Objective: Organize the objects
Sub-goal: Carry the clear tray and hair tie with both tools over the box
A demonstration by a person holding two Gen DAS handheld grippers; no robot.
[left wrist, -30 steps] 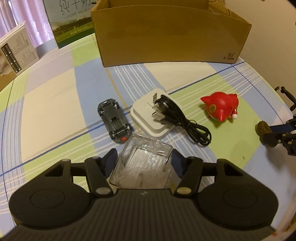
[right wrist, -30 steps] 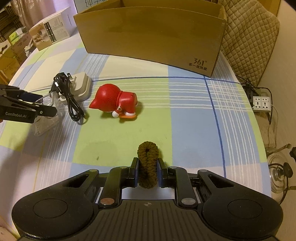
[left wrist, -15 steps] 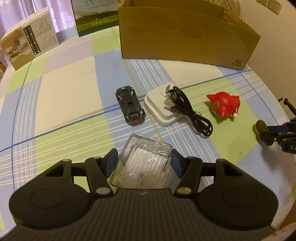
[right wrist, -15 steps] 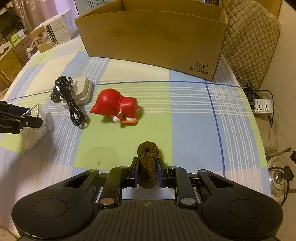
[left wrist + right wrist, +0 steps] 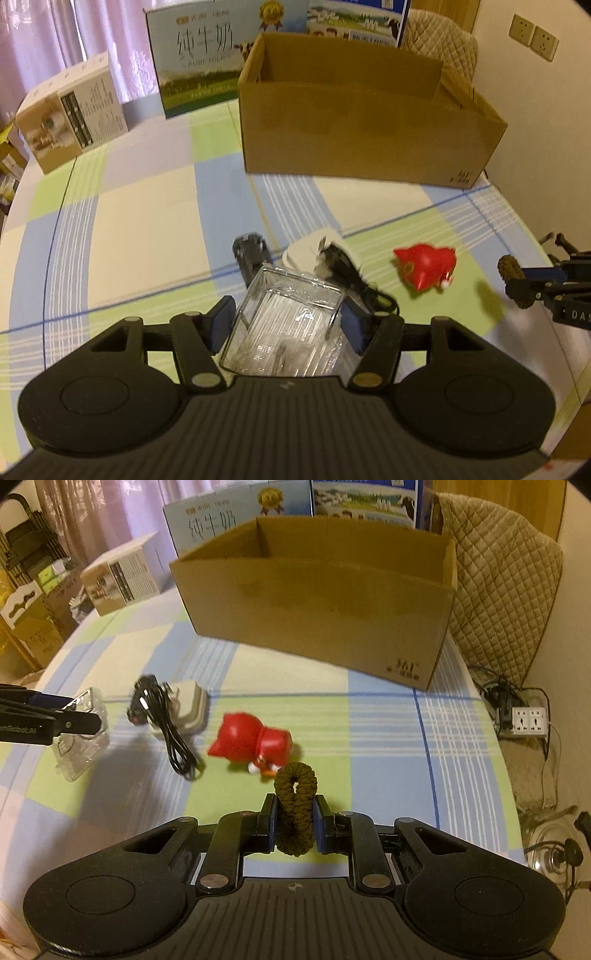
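Observation:
My left gripper is shut on a clear plastic box and holds it above the table; the box also shows in the right wrist view. My right gripper is shut on a dark brown braided loop, which also shows at the right of the left wrist view. An open cardboard box stands at the back of the table. On the checked cloth lie a red toy, a white charger with a black cable, and a small dark toy car.
A milk carton case stands behind the cardboard box, and a small printed box sits at the far left. A quilted chair and a floor power strip are to the right of the table.
Both grippers have lifted with their objects and tilted up toward the cardboard box, which now shows its open top. The objects on the cloth have not moved.

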